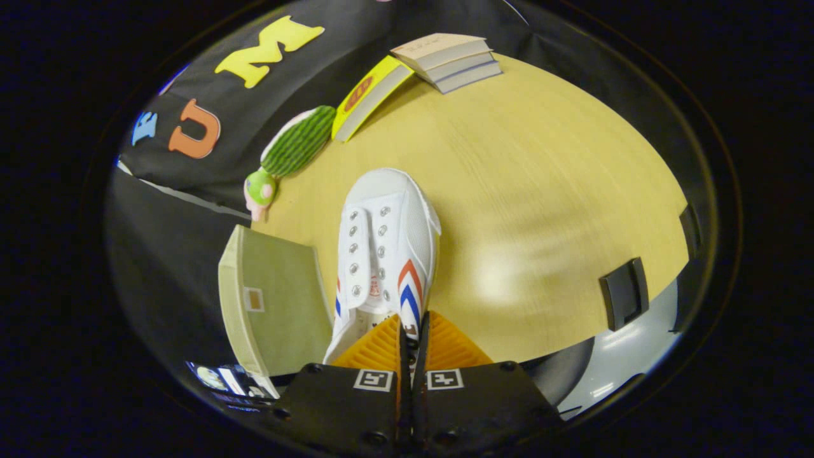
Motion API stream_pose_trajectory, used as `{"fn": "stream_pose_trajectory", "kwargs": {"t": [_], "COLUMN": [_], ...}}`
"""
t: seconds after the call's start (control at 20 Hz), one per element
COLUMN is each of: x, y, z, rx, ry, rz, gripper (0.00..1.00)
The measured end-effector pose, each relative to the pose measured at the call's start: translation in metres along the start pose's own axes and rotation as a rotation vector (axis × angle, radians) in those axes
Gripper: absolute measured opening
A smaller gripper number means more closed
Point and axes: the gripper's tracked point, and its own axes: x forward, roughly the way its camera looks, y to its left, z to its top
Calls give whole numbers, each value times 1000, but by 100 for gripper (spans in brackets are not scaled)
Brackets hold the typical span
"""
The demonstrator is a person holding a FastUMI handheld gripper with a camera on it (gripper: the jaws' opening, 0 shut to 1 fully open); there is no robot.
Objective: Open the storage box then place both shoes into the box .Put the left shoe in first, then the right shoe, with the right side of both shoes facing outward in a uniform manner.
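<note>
A white canvas shoe [385, 248] with red and blue side stripes and no laces points away from me, toe toward the far side of the round wooden table [540, 191]. My gripper [412, 337] is shut on the shoe's heel-side collar, its orange ribbed fingers [375, 348] pressed together on the thin edge of fabric. The shoe appears lifted over the table. Just left of the shoe stands the pale green storage box [273, 299], its flat lid face toward me; I cannot tell whether it is open.
A green striped plush toy [289, 152] lies at the table's far left edge. A yellow book [369, 95] leans against a stack of books [448, 60] at the back. Black brackets [624, 294] clamp the table's right rim.
</note>
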Motion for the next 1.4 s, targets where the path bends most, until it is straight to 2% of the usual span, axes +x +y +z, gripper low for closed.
{"fn": "stream_pose_trajectory", "kwargs": {"t": [0.2, 0.35, 0.55, 0.75, 0.95, 1.1, 1.4], "x": [-49, -79, -89, -76, -46, -17, 29], "y": [84, 141, 203, 255, 270, 262, 252], "z": [-9, -17, -40, -53, -64, -70, -78], "rx": [-62, -156, -255, -308, -303, -278, -224], "ry": [-51, -110, -126, -147, -121, -89, -34], "rz": [68, 70, 76, 89, 62, 13, -32], "gripper": [6, 6, 6, 6, 6, 6, 6]}}
